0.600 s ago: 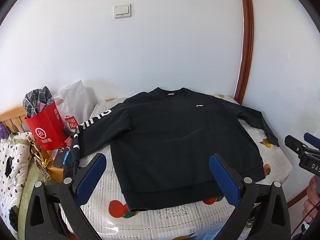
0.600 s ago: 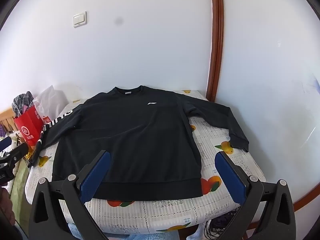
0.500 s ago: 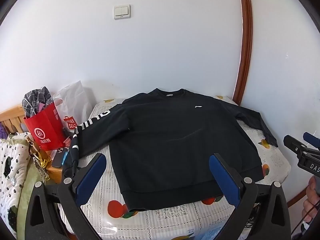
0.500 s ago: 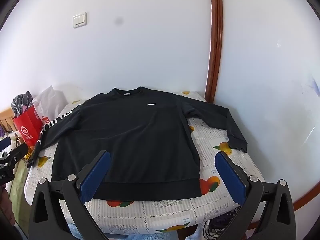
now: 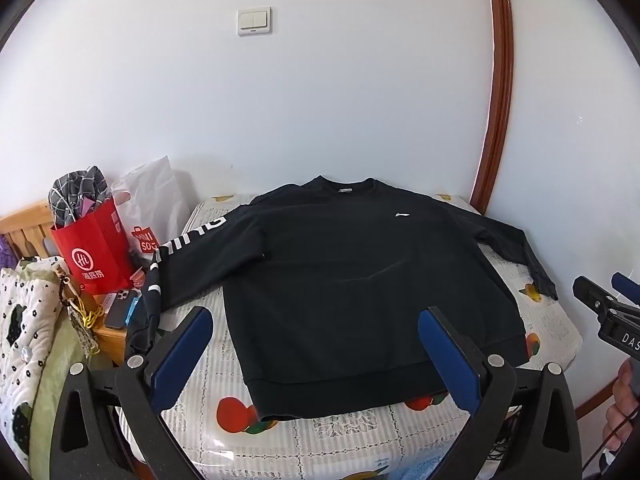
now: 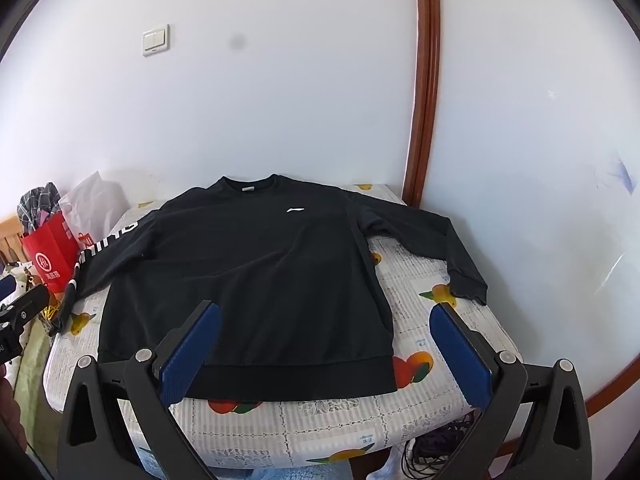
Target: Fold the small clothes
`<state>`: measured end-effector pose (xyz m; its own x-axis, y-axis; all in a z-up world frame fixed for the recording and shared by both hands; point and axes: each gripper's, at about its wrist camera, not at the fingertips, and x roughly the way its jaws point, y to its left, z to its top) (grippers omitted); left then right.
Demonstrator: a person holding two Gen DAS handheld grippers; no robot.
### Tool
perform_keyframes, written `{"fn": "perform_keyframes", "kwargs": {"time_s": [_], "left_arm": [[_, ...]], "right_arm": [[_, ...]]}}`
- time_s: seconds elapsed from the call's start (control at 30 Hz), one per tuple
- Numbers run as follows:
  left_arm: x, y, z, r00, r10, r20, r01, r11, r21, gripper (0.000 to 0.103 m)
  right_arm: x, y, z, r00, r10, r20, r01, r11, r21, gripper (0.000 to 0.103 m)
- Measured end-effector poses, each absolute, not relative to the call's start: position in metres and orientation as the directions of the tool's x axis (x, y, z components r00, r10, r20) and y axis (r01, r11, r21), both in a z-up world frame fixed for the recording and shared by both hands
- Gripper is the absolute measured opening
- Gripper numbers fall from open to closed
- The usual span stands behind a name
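A black long-sleeved sweatshirt (image 5: 360,280) lies flat, front up, on a fruit-print bed cover (image 5: 320,436); it also shows in the right wrist view (image 6: 256,280). Both sleeves are spread out. The left sleeve with white lettering (image 5: 188,244) hangs over the bed's left edge. The right sleeve (image 6: 448,248) bends toward the near right. My left gripper (image 5: 316,320) is open and empty, held above the hem. My right gripper (image 6: 326,312) is open and empty, held above the hem's right part.
A red paper bag (image 5: 94,252) and a white plastic bag (image 5: 152,200) stand left of the bed, beside a wooden headboard (image 5: 24,224). A phone (image 5: 120,304) lies on a small stand. White walls close in behind and at the right. Cables (image 6: 432,452) lie on the floor.
Both grippers have pulled back and up slightly, so the sweatshirt sits a little farther away. Jaws stay open. The sweatshirt has not moved.
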<state>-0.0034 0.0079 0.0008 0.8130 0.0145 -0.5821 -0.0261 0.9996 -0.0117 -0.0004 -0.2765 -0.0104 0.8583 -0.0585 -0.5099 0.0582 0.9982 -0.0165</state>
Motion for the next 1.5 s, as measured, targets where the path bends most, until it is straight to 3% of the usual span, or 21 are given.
{"fn": "perform_keyframes", "kwargs": {"time_s": [1.5], "left_arm": [[-0.0055, 0.0083, -0.0039, 0.809, 0.012, -0.588, -0.026, 1.000, -0.016, 0.103]], "right_arm": [[-0.0001, -0.2717, -0.0098, 0.858, -0.067, -0.509, 0.064, 0.998, -0.022, 0.103]]}}
